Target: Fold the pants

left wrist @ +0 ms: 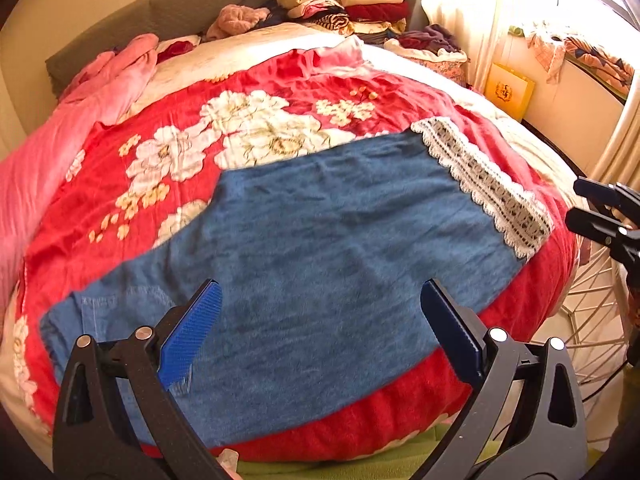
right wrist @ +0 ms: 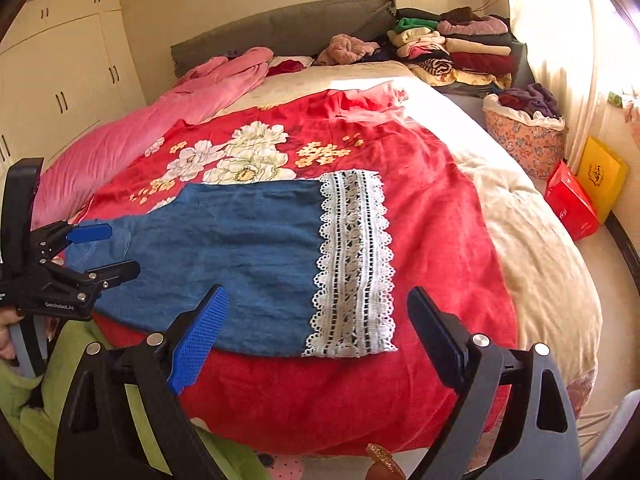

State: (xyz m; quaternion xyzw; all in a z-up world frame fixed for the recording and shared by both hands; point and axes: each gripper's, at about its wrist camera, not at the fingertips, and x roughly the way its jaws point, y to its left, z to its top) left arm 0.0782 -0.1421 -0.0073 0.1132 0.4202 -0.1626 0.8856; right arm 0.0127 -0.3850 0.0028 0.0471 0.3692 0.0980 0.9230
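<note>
Across the bed, pants run 9-to-3, lace hem at 12 of my wide-open, empty right claw; left claw gapes empty too.

Your pants are matt blue denim-like cloth with a faint slubbed weave, their hem finished in a band of white openwork lace, and they lie on a red floral blanket of soft, napped fabric. Each gripper you hold, left and right, looks like matt black plastic with shiny metal pins, and the blue pads are finely ribbed. Behind, the headboard is dull grey cloth, the wardrobe smooth cream panels, and the yellow bag glossy paper.
</note>
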